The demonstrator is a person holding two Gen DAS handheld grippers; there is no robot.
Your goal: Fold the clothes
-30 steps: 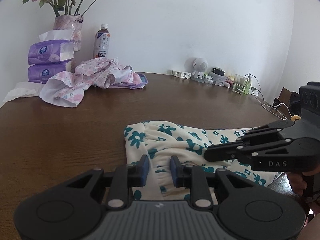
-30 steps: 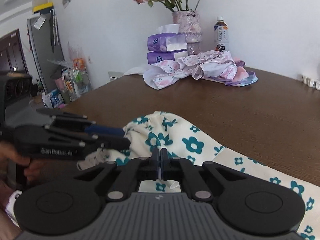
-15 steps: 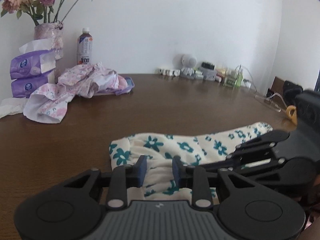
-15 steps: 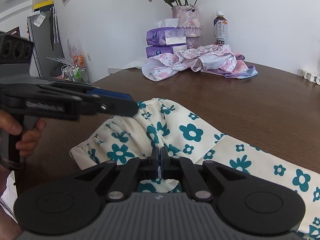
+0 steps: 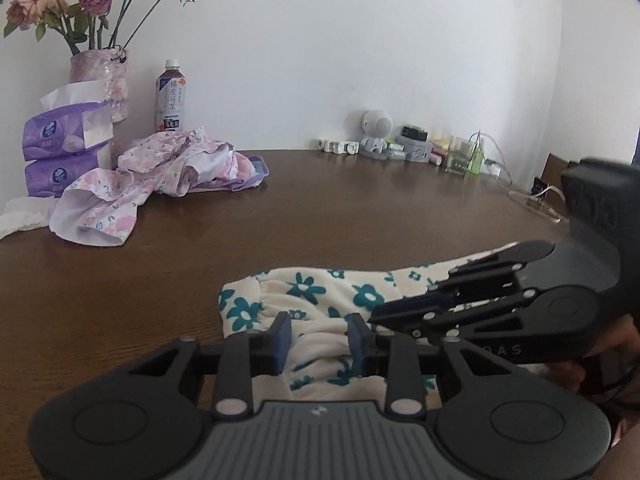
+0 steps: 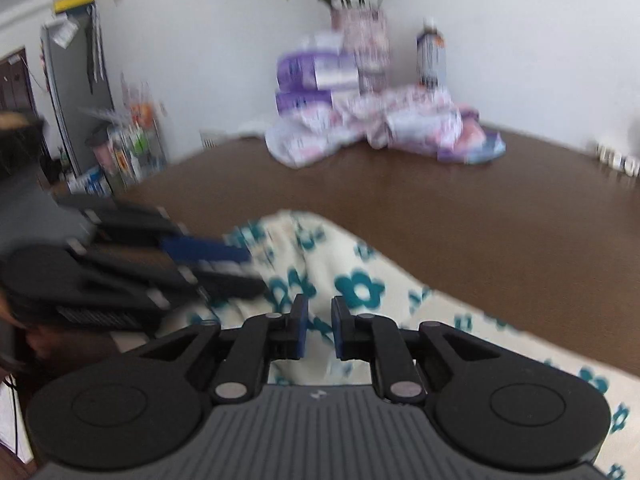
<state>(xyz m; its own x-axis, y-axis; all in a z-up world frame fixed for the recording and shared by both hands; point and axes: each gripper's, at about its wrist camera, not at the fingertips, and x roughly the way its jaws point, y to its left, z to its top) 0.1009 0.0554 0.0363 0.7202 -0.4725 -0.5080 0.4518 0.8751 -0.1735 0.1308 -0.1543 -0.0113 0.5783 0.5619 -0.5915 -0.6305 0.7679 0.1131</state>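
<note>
Folding is judged partly done. Far left, a crumpled pink floral garment (image 5: 160, 184) is left unfolded beside the tissue packs (image 5: 60, 148). Near centre, the teal-flowered garment (image 5: 320, 296) is laid on the brown table (image 5: 360, 208), seemingly doubled over. Its gathered waistband sits between the left gripper (image 5: 318, 338), jaws opening. The right gripper (image 6: 318, 326) is also opening over cloth. Right-wrist view is blurred; the garment's far end is cut off.

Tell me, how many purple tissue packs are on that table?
2: the upper tissue pack sits stacked on the lower tissue pack, far left beside the flower vase. Others could hide behind them.
</note>
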